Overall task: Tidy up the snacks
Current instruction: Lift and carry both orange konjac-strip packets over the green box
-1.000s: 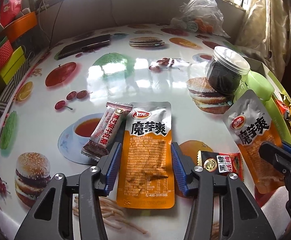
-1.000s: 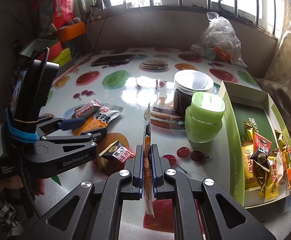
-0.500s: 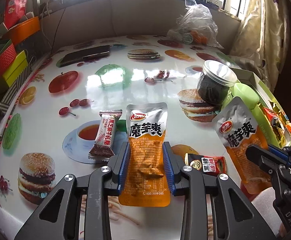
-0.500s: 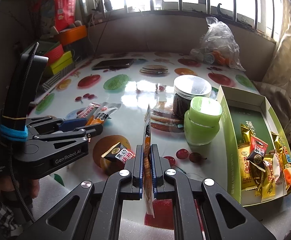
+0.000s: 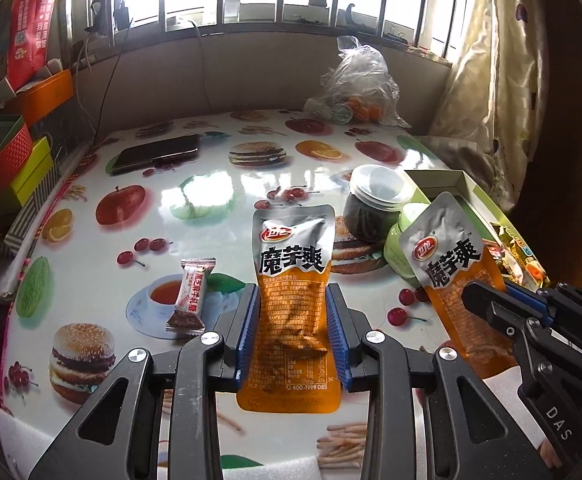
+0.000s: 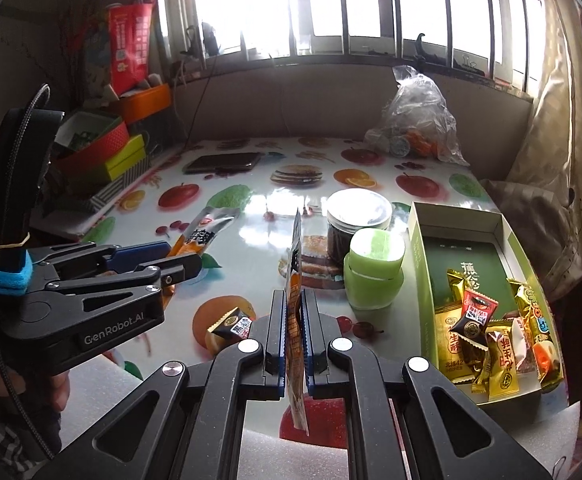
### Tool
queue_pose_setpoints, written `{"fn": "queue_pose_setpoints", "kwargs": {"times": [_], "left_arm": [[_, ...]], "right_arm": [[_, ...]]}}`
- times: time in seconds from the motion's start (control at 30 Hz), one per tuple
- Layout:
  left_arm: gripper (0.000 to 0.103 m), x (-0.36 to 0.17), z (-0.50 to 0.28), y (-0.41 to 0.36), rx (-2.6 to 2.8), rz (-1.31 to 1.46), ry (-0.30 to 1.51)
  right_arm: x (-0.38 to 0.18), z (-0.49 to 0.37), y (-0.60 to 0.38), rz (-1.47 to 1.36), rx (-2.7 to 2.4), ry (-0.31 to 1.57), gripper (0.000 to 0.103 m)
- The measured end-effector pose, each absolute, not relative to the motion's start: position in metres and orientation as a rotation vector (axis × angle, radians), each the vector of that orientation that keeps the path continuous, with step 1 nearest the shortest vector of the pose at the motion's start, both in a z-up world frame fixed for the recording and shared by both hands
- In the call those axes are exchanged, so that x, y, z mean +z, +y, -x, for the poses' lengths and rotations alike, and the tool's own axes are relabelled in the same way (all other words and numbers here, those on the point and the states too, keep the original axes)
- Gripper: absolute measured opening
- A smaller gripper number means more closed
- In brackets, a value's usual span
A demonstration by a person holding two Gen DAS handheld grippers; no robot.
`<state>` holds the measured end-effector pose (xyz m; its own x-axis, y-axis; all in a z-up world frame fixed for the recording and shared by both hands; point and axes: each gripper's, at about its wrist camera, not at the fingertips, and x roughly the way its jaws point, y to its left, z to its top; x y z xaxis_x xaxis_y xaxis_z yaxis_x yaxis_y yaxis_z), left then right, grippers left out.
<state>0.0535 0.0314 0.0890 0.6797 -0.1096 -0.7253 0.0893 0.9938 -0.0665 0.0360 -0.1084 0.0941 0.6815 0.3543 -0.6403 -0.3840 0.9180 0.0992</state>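
My left gripper [image 5: 293, 332] is shut on an orange and silver snack pouch [image 5: 291, 280] and holds it upright above the table. My right gripper [image 6: 294, 336] is shut on a second pouch of the same kind [image 6: 295, 280], seen edge-on; it also shows in the left wrist view [image 5: 451, 264]. A brown and white candy bar [image 5: 190, 298] and a small dark red candy [image 6: 235, 324] lie on the table. An open green box [image 6: 423, 248] at the right holds several wrapped snacks [image 6: 487, 332].
A dark jar with a clear lid [image 6: 357, 224] and a green lidded tub [image 6: 375, 268] stand beside the box. A phone [image 5: 155, 154] and a plastic bag [image 5: 355, 88] lie at the far side. Coloured boxes [image 6: 103, 152] are stacked at the left.
My left gripper closed on the pouch that lay flat and lifted it off the table. My right gripper kept its pouch and rose slightly.
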Motion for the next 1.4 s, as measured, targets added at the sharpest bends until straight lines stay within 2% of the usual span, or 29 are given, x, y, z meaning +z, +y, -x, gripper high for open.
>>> {"fn": "queue_pose_setpoints", "kwargs": {"times": [0.53, 1.4], "left_arm": [[0.035, 0.118, -0.059, -0.032, -0.271, 0.007, 0.760], [0.035, 0.098, -0.091, -0.137, -0.441, -0.039, 0.821]], "right_arm": [[0.121, -0.028, -0.170, 0.005, 0.291, 0.643, 0.007], [0.103, -0.053, -0.259, -0.025, 0.054, 0.681, 0.007]]}}
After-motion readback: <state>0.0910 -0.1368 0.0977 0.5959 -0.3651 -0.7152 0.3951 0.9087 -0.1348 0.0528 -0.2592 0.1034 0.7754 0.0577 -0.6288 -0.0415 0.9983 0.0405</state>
